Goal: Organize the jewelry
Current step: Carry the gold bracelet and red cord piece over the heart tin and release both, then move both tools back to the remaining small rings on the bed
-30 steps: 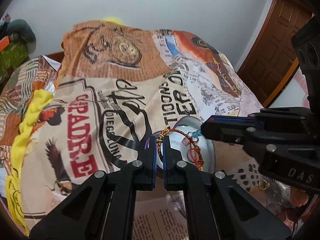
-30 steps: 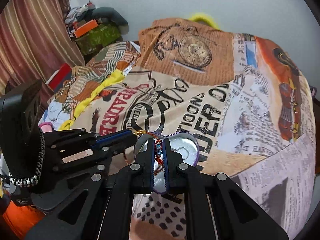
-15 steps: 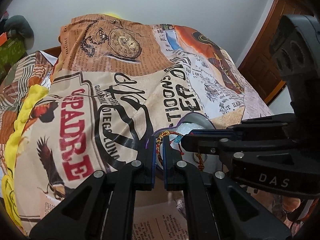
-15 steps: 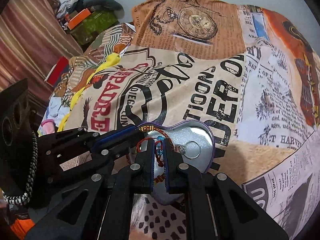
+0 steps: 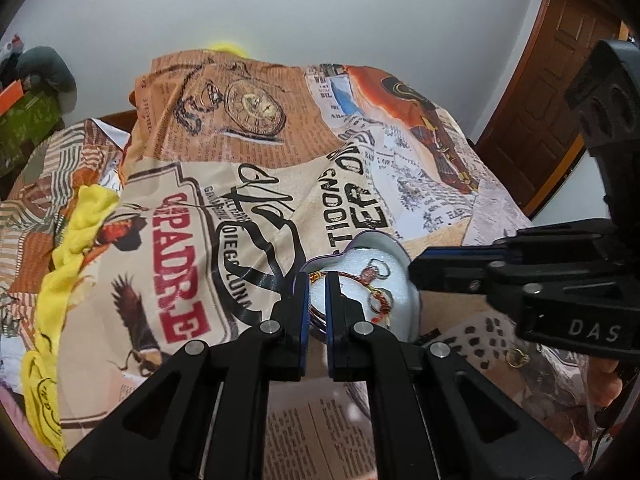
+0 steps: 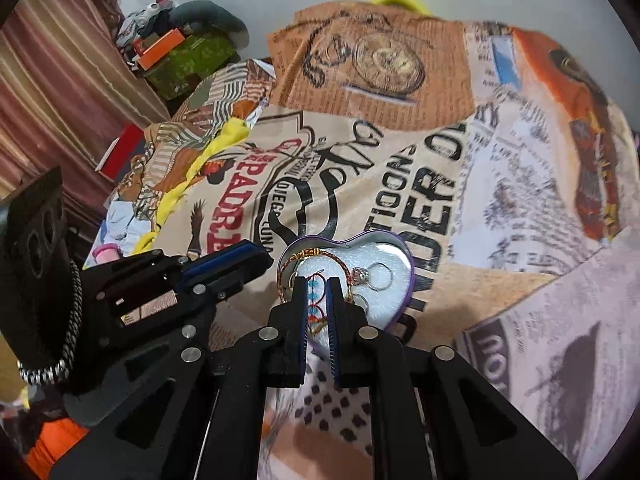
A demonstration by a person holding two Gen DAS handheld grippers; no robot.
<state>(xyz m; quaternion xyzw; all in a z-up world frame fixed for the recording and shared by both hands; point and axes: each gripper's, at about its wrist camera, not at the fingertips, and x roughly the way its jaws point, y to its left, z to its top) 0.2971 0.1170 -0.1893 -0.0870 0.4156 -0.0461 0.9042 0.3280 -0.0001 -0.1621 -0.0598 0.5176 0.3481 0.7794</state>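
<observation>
Right tongs (image 6: 317,284) were pressed nearly together, pointing steeply down, tips over the left half of the heart-shaped tin (image 6: 406,248). A red and teal beaded bracelet (image 6: 316,306) showed in the slit between the pads. I couldn't tell whether it was pinched or just lying on the white foam below.

Left tongs (image 5: 317,280) were pressed together with nothing held. In the right wrist view their tips sat just beside the tin's left lobe, clear of the rim.

Key relation: the tin's point faced the right tongs and its lobes faced away, so its long axis ran roughly along the right tongs' line of sight. The right tongs were already above the inside of the tin and the left tongs were outside the wall. My read: the right hand is the nearer one for any set-down or pick inside the tin.

Contents, going outward:
- A red cord bracelet (image 6: 320,254) with gold beads curved along the left lobe and ran toward the middle.
- Two silver rings (image 6: 378,276) sat right of the right tongs, on the foam.

The tin sat on the printed blanket of the bed (image 6: 400,200), toward its near edge and well away from the wall end. A small gold piece (image 5: 518,360) lay on the blanket outside the tin, under the right tongs' body, and probably still needs putting in.
</observation>
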